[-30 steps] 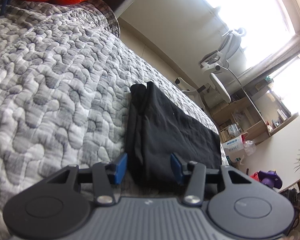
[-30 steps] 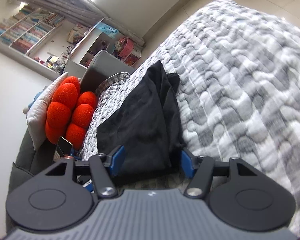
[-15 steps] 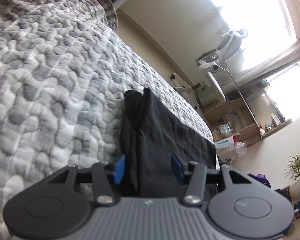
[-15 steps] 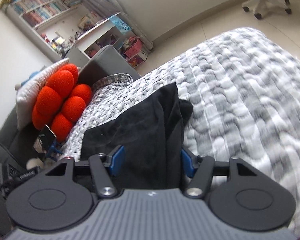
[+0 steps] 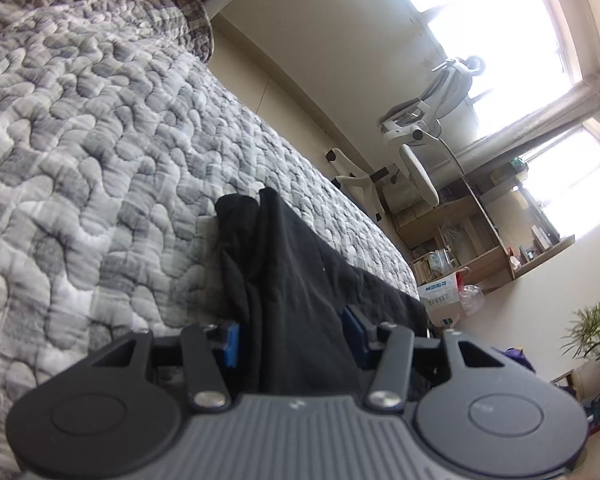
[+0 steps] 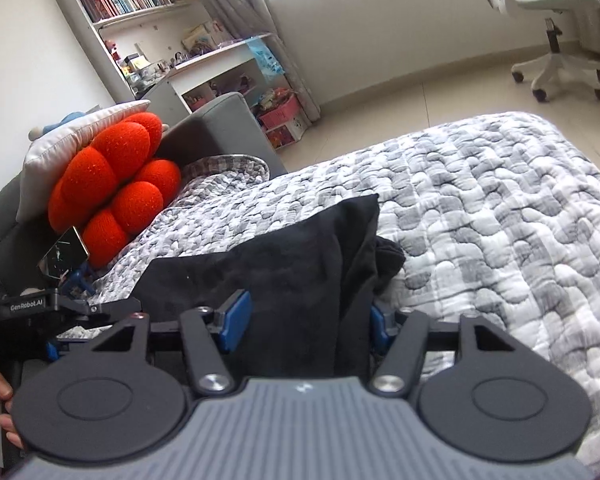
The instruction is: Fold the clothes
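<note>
Black garment, folded into a long strip, laid on the grey quilt near its edge, long axis running away from both grippers. Left gripper: jaws parted, garment end between, grip not discernible. Right gripper: jaws just closing, straddling the other end.

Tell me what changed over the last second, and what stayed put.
The right gripper rolled, so its view levelled out, and its jaws have just been closing around the black garment. The left gripper crept in over the garment's near edge, which now fills more of its view. Unchanged: the garment lies folded on the grey quilt, with the left jaws about as wide as before.
</note>
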{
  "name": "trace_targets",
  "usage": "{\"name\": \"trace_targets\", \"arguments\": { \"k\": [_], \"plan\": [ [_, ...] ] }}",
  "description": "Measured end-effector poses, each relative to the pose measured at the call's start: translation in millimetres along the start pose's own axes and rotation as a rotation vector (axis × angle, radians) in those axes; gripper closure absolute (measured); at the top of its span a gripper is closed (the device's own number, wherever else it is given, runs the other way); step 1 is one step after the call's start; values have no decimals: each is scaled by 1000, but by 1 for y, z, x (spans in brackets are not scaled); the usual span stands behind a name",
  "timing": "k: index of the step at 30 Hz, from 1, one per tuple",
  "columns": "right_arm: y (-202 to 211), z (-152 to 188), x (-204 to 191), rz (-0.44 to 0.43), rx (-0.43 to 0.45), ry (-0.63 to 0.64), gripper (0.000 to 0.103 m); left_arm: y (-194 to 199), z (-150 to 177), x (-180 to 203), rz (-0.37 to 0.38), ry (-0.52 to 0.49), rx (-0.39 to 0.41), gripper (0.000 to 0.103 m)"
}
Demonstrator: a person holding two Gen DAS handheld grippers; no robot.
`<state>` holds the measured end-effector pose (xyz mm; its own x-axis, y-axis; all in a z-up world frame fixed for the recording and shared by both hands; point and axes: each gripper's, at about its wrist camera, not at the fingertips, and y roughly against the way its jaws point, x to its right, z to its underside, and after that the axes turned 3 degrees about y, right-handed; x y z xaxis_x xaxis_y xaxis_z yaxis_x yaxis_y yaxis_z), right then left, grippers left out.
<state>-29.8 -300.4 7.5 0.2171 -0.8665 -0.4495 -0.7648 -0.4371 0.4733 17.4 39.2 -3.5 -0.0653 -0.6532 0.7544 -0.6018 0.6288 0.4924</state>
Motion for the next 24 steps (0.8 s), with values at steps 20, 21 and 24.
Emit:
{"name": "trace_targets", "arguments": {
  "k": [20,21,24],
  "plan": [
    [5,14,-13,66,65,70,83,-2,13,17,-130,-122,88,83],
    [5,14,-16,75,69,87,84,-1,12,19,-139,-127,91,84],
    [6,14,-18,84,78,105,85,2,13,25,-164,-156,98,89]
  ]
}}
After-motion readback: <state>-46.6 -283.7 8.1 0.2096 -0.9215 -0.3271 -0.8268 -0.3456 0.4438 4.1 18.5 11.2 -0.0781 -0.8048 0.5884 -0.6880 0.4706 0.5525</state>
